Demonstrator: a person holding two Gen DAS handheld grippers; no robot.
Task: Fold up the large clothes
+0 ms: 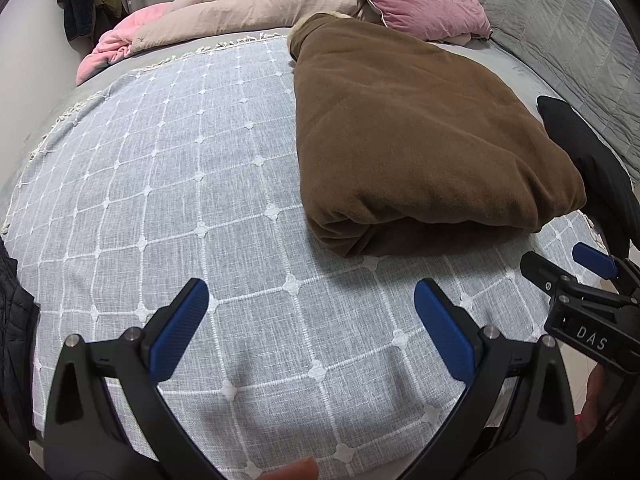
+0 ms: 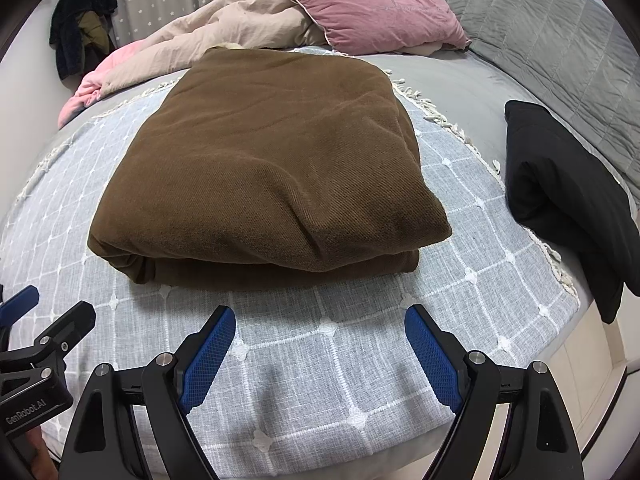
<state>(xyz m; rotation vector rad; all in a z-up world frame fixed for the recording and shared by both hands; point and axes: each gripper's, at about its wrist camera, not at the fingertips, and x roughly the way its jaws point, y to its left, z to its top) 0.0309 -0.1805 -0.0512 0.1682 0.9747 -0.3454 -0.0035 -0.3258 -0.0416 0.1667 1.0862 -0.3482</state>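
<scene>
The brown coat [image 2: 268,164] lies folded into a thick rectangular bundle on the checked throw [image 2: 320,380], its layered fold edge facing the grippers. Both are empty and off the fabric: the left gripper [image 1: 312,328] has its jaws spread wide, short of the coat's near left corner, and the right gripper [image 2: 320,356] stands equally wide just short of the coat's near edge. This fold looks finished, or nearly so. A black garment [image 2: 560,200] sits right of the coat, at the throw's fringe. Next likely calls for squaring the bundle or moving it aside, with 2 grippers pinching all layers together.
</scene>
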